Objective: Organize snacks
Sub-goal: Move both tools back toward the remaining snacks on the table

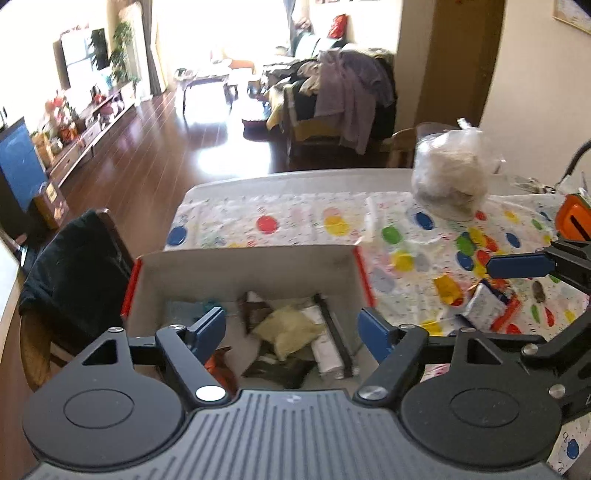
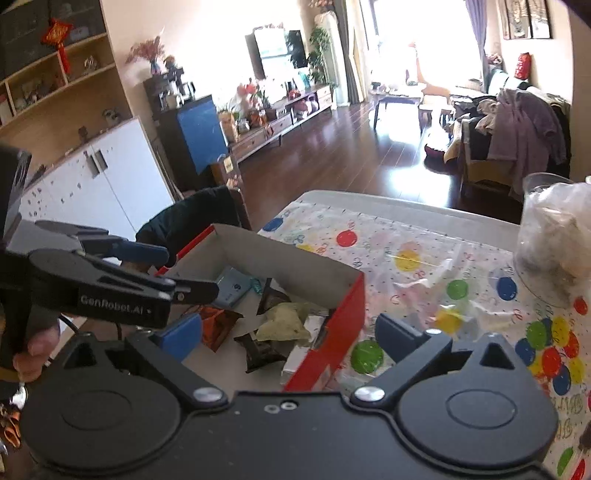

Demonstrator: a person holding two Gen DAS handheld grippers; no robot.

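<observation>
— What's the room giving us?

— A long living room on a glossy dark wooden floor (image 2: 332, 155), with hard glare pooling on the boards. The far window (image 1: 221, 29) is blown out white, with a curtain (image 2: 476, 26) hanging beside it.

— Furniture?

— A low TV cabinet (image 2: 295, 110) runs along the wall, television (image 2: 277, 48) above it, a tall green plant (image 2: 321, 51) at its end. A low coffee table (image 2: 397, 96) sits near the window. Closer, a sofa (image 1: 332, 110) is heaped with clothes.

— And the near wall?

— White cupboards (image 2: 110, 177) under open wooden shelves (image 2: 55, 74), a red hanging ornament (image 2: 57, 35) up top. The walls are cream; framed pictures (image 2: 528, 18) hang upper right.
</observation>
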